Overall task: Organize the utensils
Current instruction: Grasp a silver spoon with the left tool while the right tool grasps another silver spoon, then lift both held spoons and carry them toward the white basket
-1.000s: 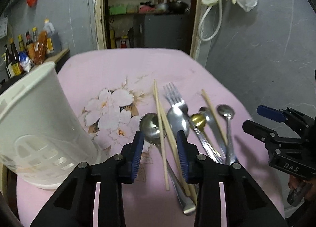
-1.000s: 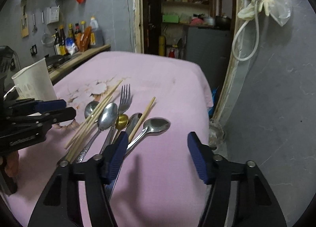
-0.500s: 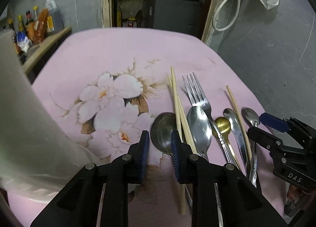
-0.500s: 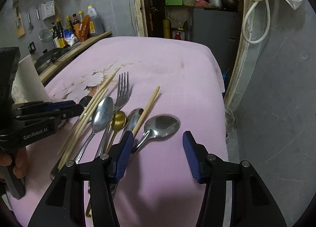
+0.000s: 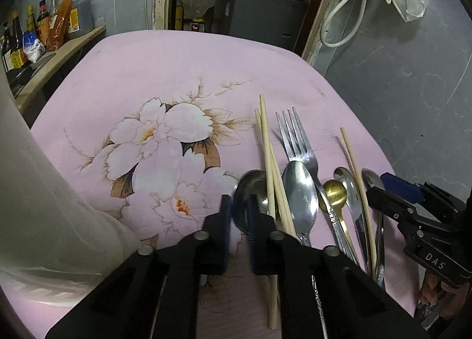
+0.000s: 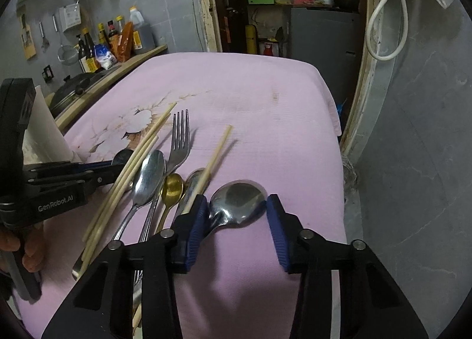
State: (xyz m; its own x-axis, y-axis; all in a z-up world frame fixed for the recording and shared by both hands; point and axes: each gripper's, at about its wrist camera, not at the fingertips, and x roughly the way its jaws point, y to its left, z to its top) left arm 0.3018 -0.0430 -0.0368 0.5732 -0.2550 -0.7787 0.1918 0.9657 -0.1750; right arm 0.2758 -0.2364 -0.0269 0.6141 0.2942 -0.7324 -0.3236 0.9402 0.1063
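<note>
Several utensils lie side by side on the pink flowered cloth (image 5: 183,73): chopsticks (image 5: 267,156), a fork (image 5: 295,138), steel spoons and a gold spoon (image 5: 334,191). My left gripper (image 5: 238,206) is shut on the leftmost spoon (image 5: 250,184), low at its bowl end; from the right wrist its tips (image 6: 116,166) reach that spoon. My right gripper (image 6: 236,201) straddles the bowl of the rightmost spoon (image 6: 239,200). Its jaws are closing, and the right pad stands just clear of the bowl. A white utensil holder (image 5: 44,191) stands at the left.
Bottles (image 5: 44,29) line a side counter at the far left. The table ends close on the right at a grey wall (image 6: 413,161), with a doorway behind. A single chopstick (image 6: 215,156) lies across the spoons beside the right gripper. A person's hand (image 6: 29,247) holds the left gripper.
The left gripper moved forward and down onto the leftmost spoon and its jaws came together. The right gripper advanced over the rightmost spoon's bowl while its jaws narrowed.
</note>
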